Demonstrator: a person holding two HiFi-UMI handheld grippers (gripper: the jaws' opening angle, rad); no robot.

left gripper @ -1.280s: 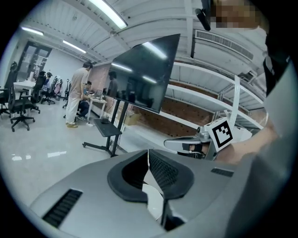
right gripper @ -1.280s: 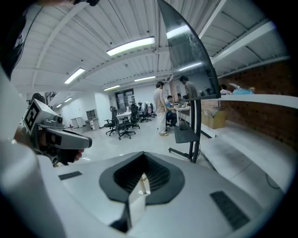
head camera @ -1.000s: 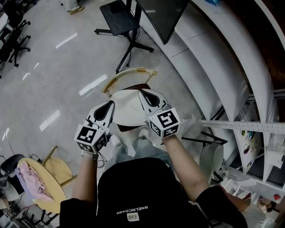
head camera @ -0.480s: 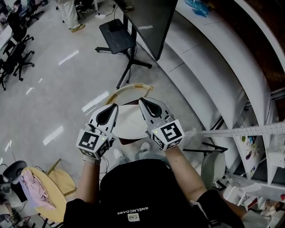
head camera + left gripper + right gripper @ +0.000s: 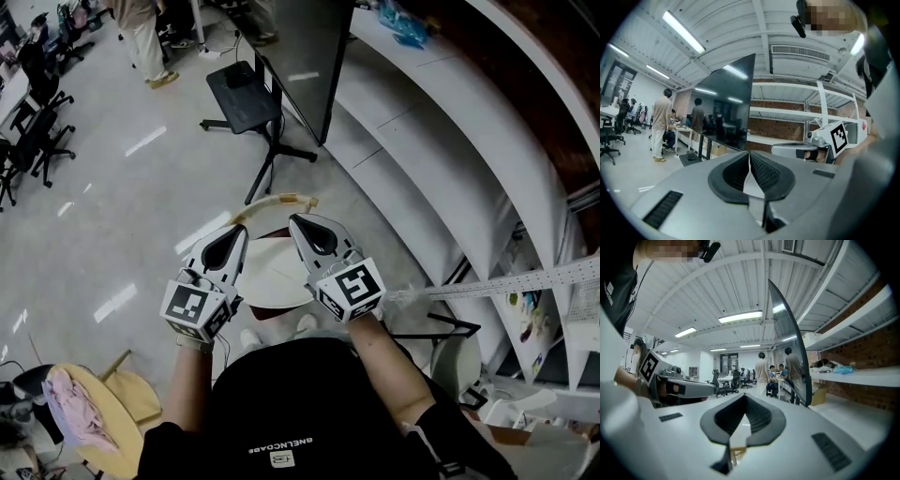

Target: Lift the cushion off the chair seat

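Observation:
A round white cushion (image 5: 272, 274) hangs flat between my two grippers, above the chair, whose curved wooden backrest (image 5: 279, 201) shows just beyond it. My left gripper (image 5: 240, 230) is shut on the cushion's left edge, and a thin white edge (image 5: 752, 183) shows pinched between its dark pads (image 5: 761, 171). My right gripper (image 5: 296, 220) is shut on the right edge, with pale cushion material (image 5: 740, 430) between its jaws. Both grippers point about level. The chair seat is mostly hidden under the cushion.
A large dark screen (image 5: 300, 56) on a black floor stand (image 5: 242, 89) rises just beyond the chair. White shelving (image 5: 441, 122) runs along the right. A second wooden chair with pink cloth (image 5: 75, 403) stands lower left. People (image 5: 141, 37) and office chairs (image 5: 28, 141) are far left.
Both grippers have risen together with the cushion held between them, and the cushion now hangs higher above the chair. The jaws look unchanged.

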